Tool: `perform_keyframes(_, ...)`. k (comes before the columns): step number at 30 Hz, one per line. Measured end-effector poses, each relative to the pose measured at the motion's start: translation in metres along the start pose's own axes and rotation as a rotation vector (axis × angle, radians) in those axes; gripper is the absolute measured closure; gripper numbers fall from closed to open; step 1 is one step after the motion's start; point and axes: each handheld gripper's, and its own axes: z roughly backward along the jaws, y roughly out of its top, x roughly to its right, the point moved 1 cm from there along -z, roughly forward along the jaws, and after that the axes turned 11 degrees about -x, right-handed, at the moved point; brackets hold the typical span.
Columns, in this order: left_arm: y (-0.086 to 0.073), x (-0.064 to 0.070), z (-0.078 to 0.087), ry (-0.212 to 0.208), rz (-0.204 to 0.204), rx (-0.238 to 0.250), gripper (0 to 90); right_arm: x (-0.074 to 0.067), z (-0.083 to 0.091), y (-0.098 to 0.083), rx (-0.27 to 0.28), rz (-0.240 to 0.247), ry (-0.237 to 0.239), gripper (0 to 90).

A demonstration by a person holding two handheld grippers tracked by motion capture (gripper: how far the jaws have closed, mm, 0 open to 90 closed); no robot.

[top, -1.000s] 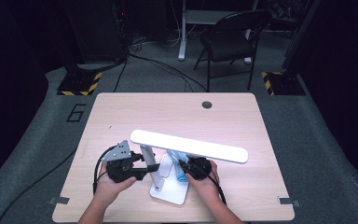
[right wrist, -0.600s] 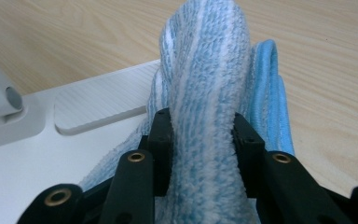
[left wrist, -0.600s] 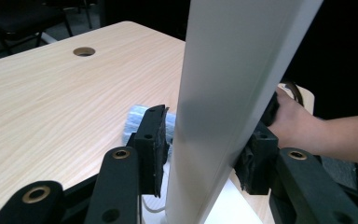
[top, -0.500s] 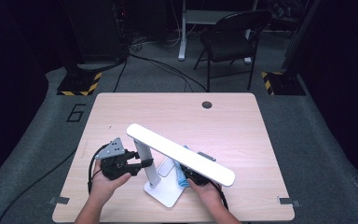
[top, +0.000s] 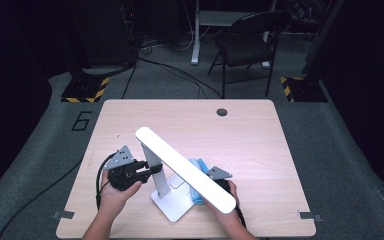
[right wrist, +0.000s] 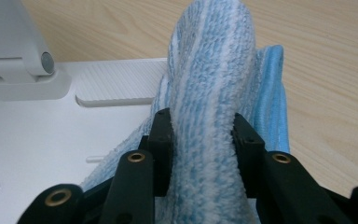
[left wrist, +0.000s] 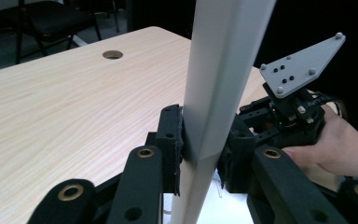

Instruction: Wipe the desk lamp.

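Observation:
A white desk lamp stands near the table's front edge, with a flat base (top: pixel 172 205), an upright stem (top: pixel 154 165) and a long head bar (top: pixel 185 169) slanting toward the person. My left gripper (left wrist: pixel 203 140) is shut on the stem (left wrist: pixel 214 84); its jaws have just been closing, and the pads press on both sides. A blue and white striped cloth (right wrist: pixel 209 70) lies partly on the lamp base (right wrist: pixel 37 135). My right gripper (right wrist: pixel 203 135) is shut on a raised fold of it. From above, the cloth (top: pixel 196 182) peeks out under the head bar.
The wooden table (top: pixel 250 145) has a round cable hole (top: pixel 222 112) at its far edge. A black chair (top: pixel 250 45) stands on the floor beyond it. The right gripper's grey plate (left wrist: pixel 300 70) shows close behind the stem in the left gripper view.
The lamp has turned: its head bar's right end swung toward the person, from lying across the table to a diagonal. The left gripper stayed at the stem.

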Motion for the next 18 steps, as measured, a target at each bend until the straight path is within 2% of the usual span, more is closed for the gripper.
perform_keyframes(1, 0.000, 0.000, 0.000, 0.007, 0.001, -0.002, 73.8, 0.000, 0.000, 0.000, 0.000, -0.014, -0.001, 66.7)
perform_keyframes(5, 0.001, -0.001, -0.002, 0.025, 0.014, 0.003, 74.8, 0.004, -0.002, 0.002, -0.002, -0.009, -0.003, 66.6)
perform_keyframes(6, 0.003, -0.001, -0.003, 0.031, 0.019, -0.002, 74.9, 0.005, -0.003, 0.003, -0.010, -0.026, -0.002, 66.6)
perform_keyframes(7, 0.004, 0.000, -0.003, 0.039, 0.014, -0.005, 75.0, 0.006, -0.004, 0.005, -0.004, -0.013, -0.007, 66.7)
perform_keyframes(13, 0.006, 0.005, -0.004, 0.063, 0.008, -0.018, 75.7, 0.008, -0.004, 0.009, -0.028, -0.031, -0.004, 66.8)
perform_keyframes(18, 0.007, 0.007, -0.005, 0.073, 0.022, -0.020, 75.8, 0.006, -0.002, 0.018, -0.024, -0.020, -0.005, 67.0)
